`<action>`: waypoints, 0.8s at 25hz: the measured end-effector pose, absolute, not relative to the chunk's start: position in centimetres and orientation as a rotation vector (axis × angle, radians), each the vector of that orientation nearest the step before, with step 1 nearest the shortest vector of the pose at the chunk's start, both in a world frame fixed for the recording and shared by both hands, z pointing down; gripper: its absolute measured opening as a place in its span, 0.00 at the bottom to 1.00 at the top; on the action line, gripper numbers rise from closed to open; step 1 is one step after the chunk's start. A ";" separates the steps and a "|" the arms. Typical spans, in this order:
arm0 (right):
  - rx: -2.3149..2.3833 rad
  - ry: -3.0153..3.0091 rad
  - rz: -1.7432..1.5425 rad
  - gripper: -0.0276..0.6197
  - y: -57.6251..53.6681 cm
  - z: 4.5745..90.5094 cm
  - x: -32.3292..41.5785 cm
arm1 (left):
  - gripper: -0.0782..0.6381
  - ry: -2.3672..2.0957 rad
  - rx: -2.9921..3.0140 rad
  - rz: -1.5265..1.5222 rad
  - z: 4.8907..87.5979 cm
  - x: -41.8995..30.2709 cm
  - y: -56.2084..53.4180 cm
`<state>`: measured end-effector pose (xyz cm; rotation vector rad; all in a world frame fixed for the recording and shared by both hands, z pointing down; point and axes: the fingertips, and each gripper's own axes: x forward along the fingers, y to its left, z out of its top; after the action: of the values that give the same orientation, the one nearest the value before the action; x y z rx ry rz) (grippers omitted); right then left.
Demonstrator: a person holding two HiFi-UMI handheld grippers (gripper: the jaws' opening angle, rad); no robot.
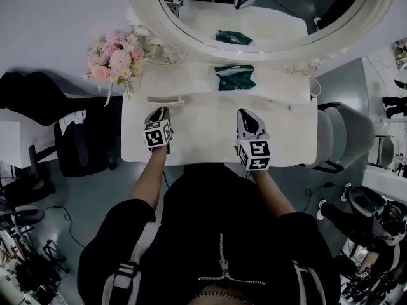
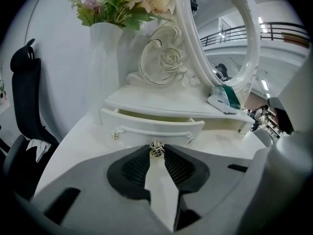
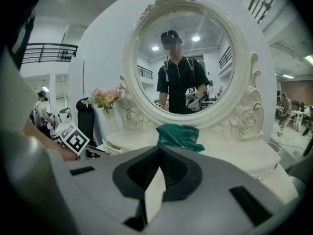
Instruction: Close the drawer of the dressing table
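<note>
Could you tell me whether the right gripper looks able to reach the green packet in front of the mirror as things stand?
Probably yes: the green packet lies straight ahead of the right gripper, with only tabletop between them. Its jaws are together, so they would need opening first.

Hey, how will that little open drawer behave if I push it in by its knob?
The drawer looks small and shallow, so probably light and easy-sliding. Pushed at its centred knob, it should go straight, not skew.
</note>
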<state>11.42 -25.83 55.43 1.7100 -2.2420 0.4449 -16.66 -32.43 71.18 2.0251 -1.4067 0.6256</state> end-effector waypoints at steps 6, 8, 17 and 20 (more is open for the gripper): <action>1.727 -2.227 0.448 0.05 -26.3 55.4 12.0 | 0.24 -1.403 2.014 0.632 71.8 -16.3 -33.4; 1.733 -2.225 0.450 0.05 -26.4 55.5 12.1 | 0.24 -1.402 2.011 0.635 72.0 -16.2 -33.7; 1.748 -2.204 0.466 0.05 -26.9 55.7 12.9 | 0.24 -1.397 2.007 0.642 72.3 -15.9 -35.1; 1.753 -2.202 0.467 0.05 -27.1 55.7 13.0 | 0.24 -1.398 2.008 0.642 72.4 -15.9 -35.5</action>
<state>13.03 -27.12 55.69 1.7529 -2.2017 0.4668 -15.90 -35.48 72.37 2.0080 -1.3975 0.6416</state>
